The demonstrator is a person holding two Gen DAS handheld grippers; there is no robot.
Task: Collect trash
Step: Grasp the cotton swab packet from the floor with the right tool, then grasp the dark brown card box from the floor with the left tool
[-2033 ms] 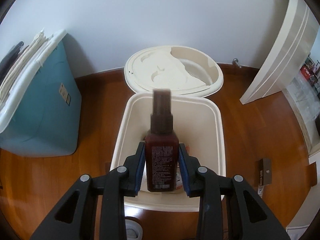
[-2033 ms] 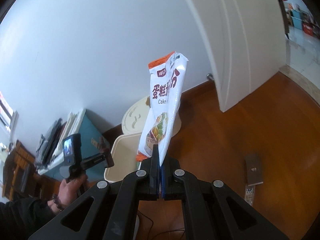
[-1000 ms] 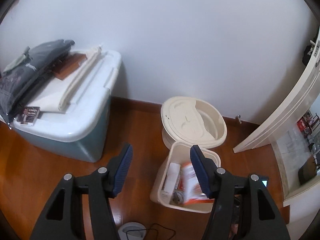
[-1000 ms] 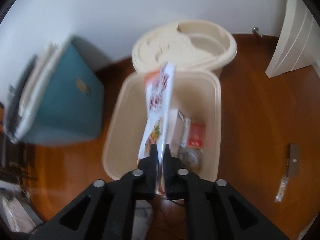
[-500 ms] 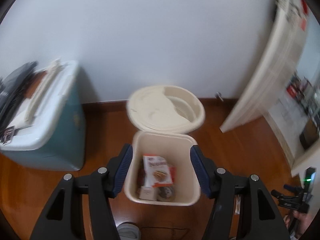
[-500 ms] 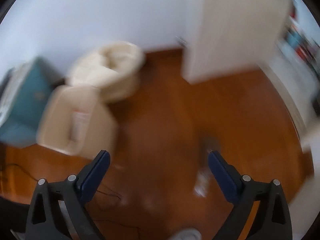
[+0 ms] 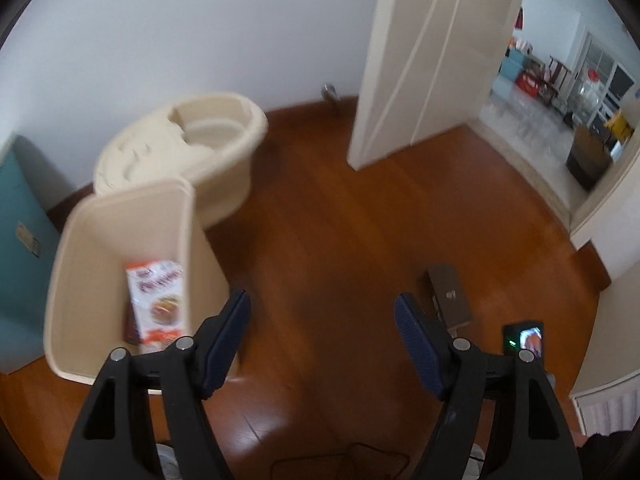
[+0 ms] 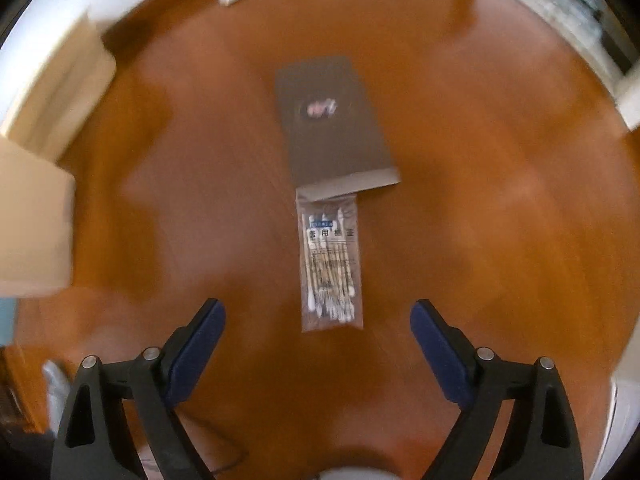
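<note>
The cream trash bin (image 7: 188, 240) stands open on the wooden floor with a red-and-white snack bag (image 7: 158, 304) inside. To its right my left gripper (image 7: 321, 302) hangs over bare floor, jaws opening, nothing between them. My right gripper (image 8: 316, 308) points nearly straight down, jaws wide and closing slightly, nothing gripped. Just ahead of its fingertips a clear bag of cotton swabs (image 8: 330, 264) lies flat. A dark flat box (image 8: 332, 120) lies beyond it, its near edge over the bag's top. The same box (image 7: 448, 296) shows in the left wrist view.
The bin's round lid (image 7: 180, 148) leans behind the bin by the wall. A teal storage box (image 7: 16, 220) is at far left. A white door (image 7: 420, 60) stands open to a tiled room. The bin's corner (image 8: 36, 208) is at left in the right wrist view.
The left gripper let the brown bottle go and the right let the snack bag go into the bin. Both grippers swung right and down; the right now looks down on the floor items.
</note>
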